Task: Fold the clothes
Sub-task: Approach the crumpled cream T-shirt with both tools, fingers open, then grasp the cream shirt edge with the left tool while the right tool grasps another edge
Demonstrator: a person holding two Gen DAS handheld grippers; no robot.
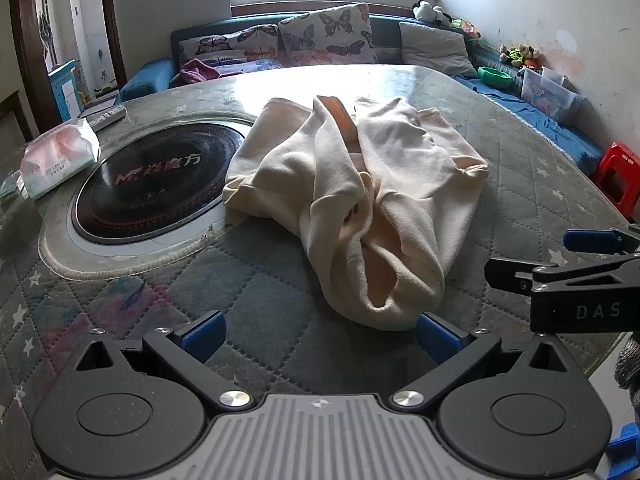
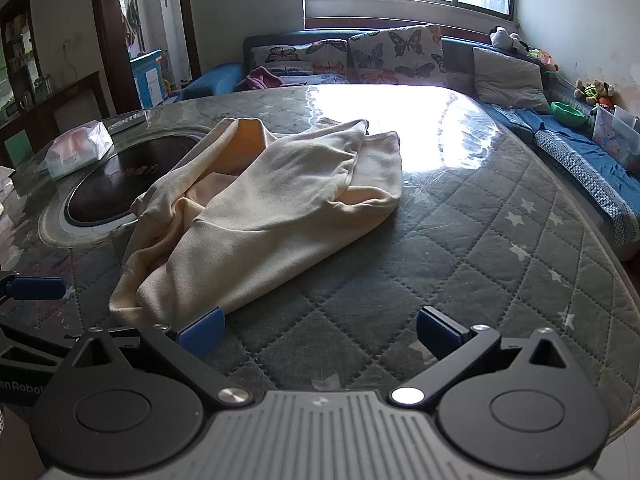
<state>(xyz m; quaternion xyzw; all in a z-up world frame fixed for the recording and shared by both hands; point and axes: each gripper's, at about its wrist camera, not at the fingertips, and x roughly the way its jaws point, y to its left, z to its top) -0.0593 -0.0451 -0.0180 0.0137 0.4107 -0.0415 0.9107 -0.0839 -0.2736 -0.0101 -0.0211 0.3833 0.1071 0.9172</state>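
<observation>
A cream garment (image 1: 352,188) lies crumpled in a heap on the quilted grey table cover (image 1: 248,280), partly over the round cooktop's rim. In the right wrist view the same garment (image 2: 264,204) spreads ahead and to the left. My left gripper (image 1: 320,338) is open, its blue pads wide apart, with the garment's near end just ahead of the right pad. My right gripper (image 2: 320,334) is open too and holds nothing; its left pad sits at the garment's near hem. The right gripper (image 1: 560,256) also shows at the right edge of the left wrist view.
A black round induction cooktop (image 1: 152,188) is set into the table on the left, with a tissue pack (image 1: 60,156) and a remote (image 1: 106,117) beyond it. A blue sofa with butterfly cushions (image 1: 328,36) runs behind the table. A red stool (image 1: 620,172) stands at the right.
</observation>
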